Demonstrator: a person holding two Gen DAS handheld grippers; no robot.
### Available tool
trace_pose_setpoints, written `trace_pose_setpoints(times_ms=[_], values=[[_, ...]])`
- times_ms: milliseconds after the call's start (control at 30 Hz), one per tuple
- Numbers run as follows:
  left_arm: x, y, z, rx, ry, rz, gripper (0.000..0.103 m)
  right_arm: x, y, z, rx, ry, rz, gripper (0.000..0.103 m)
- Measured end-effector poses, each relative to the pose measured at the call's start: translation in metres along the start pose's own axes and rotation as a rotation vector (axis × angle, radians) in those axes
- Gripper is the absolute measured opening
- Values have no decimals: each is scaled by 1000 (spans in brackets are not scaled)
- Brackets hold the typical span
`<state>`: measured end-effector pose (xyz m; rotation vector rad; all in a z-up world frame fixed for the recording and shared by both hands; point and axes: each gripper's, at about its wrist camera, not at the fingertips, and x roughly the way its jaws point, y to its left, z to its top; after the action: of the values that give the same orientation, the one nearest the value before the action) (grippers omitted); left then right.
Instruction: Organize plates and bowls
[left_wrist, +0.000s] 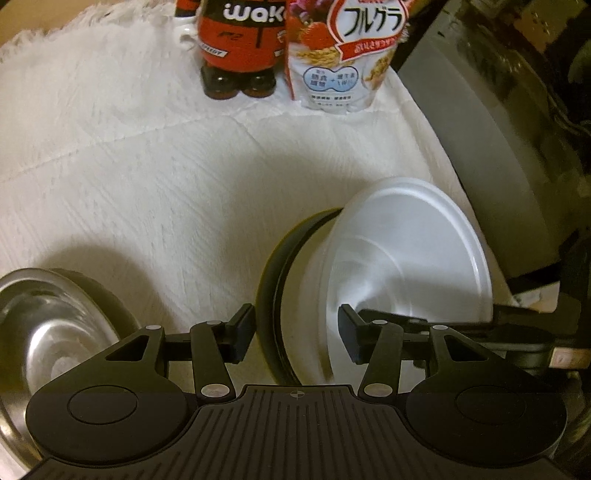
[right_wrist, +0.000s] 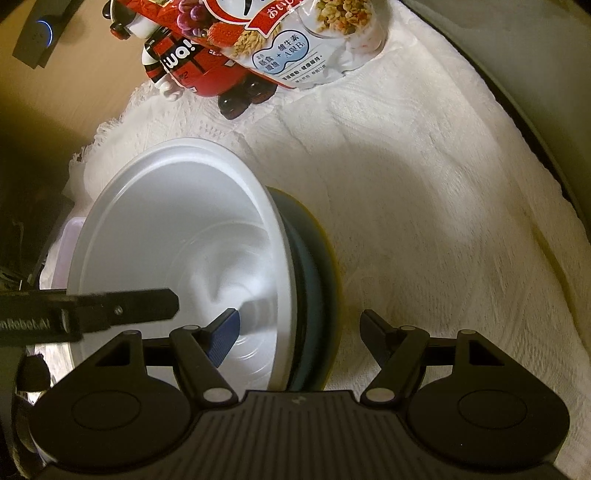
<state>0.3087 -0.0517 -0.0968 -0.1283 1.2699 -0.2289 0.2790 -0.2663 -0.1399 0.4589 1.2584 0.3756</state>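
Both tongs, the left gripper (left_wrist: 295, 328) and right gripper (right_wrist: 299, 332), stand open straddling the nested white bowl (right_wrist: 177, 240) and dark plate (right_wrist: 314, 277), gripping nothing; closing comes next, I'd judge.

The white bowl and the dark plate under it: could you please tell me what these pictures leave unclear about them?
- White bowl, left wrist view: near rim hidden behind the left gripper.
- Dark plate, right wrist view: mostly hidden beneath the bowl.
- Steel bowl, left wrist view: cut off by the frame's edge.
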Motion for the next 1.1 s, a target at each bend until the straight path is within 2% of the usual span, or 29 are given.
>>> trace_pose_setpoints(times_ms=[133,300,433,633,833,967,1033,1100], values=[[1,-3,0,2,1,19,55,0,4,2,-11,-6,-10,72],[3,-6,0,7,2,31,62,1,6,5,-20,-4,-12,72],[3,-5,2,-4,4,32,62,1,13,6,-49,-7,-26,72],[4,-6,1,-5,8,38,62,2,6,8,-45,6,28,72],[11,-5,-1,-31,21,38,62,4,1,6,-47,16,42,71],[12,-5,0,-60,24,49,60,7,-3,9,-18,54,86,65],[11,-4,1,-72,30,53,58,9,-4,9,-4,87,124,59],[11,-5,0,-76,31,62,57,10,-2,9,-2,95,115,59]])
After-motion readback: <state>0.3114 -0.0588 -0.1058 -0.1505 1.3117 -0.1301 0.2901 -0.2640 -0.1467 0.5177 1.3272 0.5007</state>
